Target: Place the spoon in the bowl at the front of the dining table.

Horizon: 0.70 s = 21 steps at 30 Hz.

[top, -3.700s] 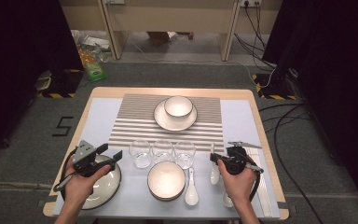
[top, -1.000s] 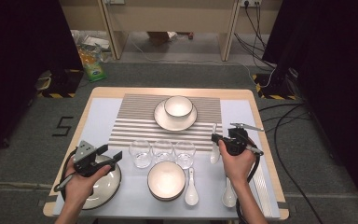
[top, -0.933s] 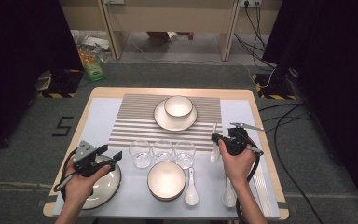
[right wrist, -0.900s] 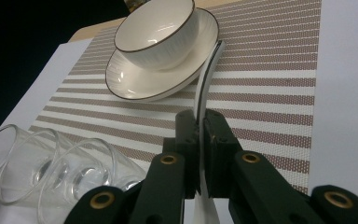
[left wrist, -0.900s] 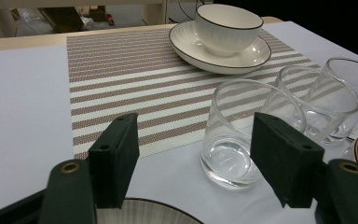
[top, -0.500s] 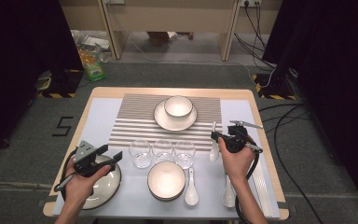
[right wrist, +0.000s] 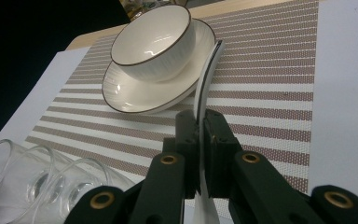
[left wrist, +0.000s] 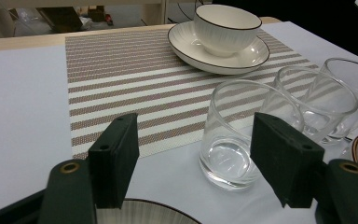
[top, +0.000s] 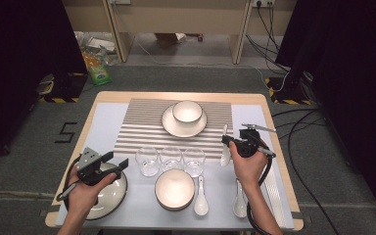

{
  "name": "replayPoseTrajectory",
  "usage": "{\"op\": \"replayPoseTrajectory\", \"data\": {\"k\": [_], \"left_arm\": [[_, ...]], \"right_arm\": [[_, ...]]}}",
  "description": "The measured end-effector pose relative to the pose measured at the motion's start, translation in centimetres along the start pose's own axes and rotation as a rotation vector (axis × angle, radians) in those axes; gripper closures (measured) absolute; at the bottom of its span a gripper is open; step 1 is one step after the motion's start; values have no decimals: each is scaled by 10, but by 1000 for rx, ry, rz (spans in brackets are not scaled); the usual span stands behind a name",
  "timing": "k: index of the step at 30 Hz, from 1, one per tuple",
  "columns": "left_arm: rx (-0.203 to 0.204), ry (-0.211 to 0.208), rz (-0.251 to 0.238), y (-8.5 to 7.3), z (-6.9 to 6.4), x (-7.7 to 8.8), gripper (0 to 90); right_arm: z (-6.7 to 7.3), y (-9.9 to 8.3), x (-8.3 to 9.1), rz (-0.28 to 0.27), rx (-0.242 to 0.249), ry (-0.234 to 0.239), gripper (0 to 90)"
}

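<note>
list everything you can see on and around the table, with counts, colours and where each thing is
spoon held: 1, white, clamped on edge in the right gripper, right of the glasses
spoons lying: 2, white, front of table, right of the near bowl
glasses: 3, clear, a row mid-table
near bowl: 1, white, dark rim, front centre
far bowl: 1, white, on the saucer
saucer: 1, white, on the striped mat
plate: 1, white, front left, under the left gripper
striped mat: 1, brown and white, table's far half
table: 1, wooden edge, pale cover
left gripper: 1, black, open
right gripper: 1, black, shut on the spoon
</note>
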<state>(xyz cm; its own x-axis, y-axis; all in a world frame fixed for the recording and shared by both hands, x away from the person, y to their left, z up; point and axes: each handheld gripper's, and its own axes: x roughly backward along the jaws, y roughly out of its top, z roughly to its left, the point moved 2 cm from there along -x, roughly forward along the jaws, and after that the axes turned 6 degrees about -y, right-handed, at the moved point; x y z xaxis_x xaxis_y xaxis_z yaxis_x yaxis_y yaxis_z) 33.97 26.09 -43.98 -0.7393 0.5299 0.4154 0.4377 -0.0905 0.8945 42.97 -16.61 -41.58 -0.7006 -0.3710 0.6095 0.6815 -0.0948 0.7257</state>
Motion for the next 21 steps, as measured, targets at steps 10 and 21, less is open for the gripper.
{"op": "replayPoseTrajectory", "data": {"k": [10,21], "left_arm": [[1,-2,6,-1,0,-1,320],[5,-3,7,-1,-1,-1,320]], "right_arm": [[0,4,-2,-2,1,1,858],[1,9,-3,-5,-5,0,857]]}}
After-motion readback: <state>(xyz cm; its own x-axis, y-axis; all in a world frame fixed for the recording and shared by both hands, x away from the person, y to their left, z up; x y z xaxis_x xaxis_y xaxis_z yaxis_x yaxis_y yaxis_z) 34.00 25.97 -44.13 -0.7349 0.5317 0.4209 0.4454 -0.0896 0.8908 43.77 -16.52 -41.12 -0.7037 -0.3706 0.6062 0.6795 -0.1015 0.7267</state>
